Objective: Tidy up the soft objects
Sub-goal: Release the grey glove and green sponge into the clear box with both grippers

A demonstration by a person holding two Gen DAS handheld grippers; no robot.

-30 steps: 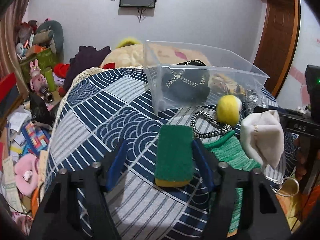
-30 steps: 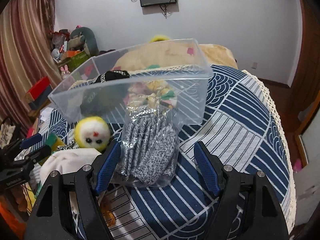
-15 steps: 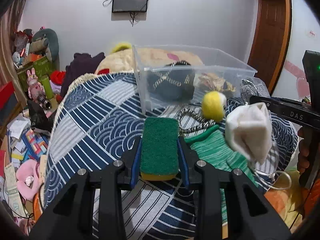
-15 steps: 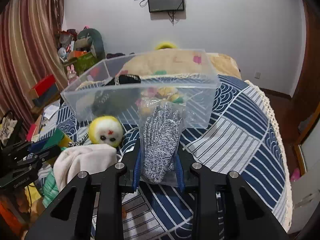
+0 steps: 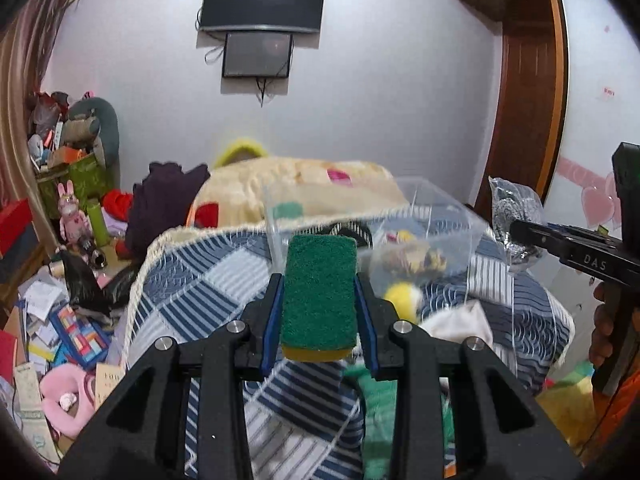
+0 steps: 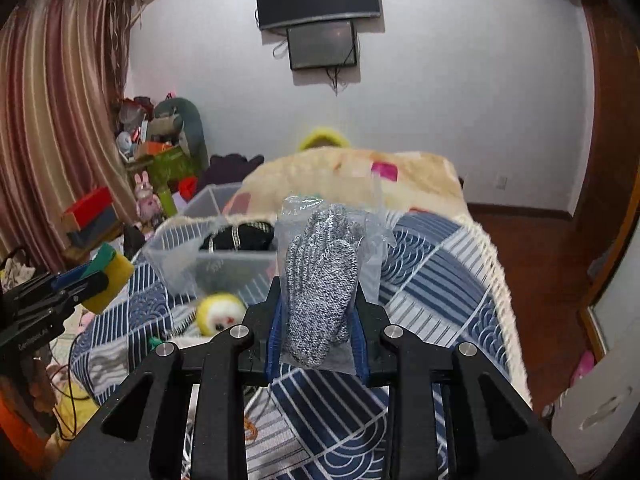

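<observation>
Sponge [image 5: 319, 296]: green scrub face up, yellow foam under; I have it pinched across its width in the left gripper [image 5: 319, 300], fingers closed snug on both long sides, lifted off the quilt [image 5: 192, 280].
Glove pack [image 6: 320, 280]: grey knit glove in a clear bag, clamped in the right gripper [image 6: 318, 320]; fingers closed on the cuff end, the rest standing up free.
Bin [image 6: 208, 256]: clear plastic, at 10 o'clock from the right gripper and 1 o'clock from the left; a black item with pale trim [image 6: 240, 236] already inside.
Loose items: yellow plush ball [image 6: 220, 312] and a white cloth [image 5: 460, 324] on the quilt, near the bin's front wall.
Step, my read: carry both pieces over the rim and drop them in.
Doing it well: I'd clear the near wall before lowering, one gripper at a time so they don't meet above the opening.
Risk: bag film is slick and floppy; it may catch on the rim, so release low inside.
</observation>
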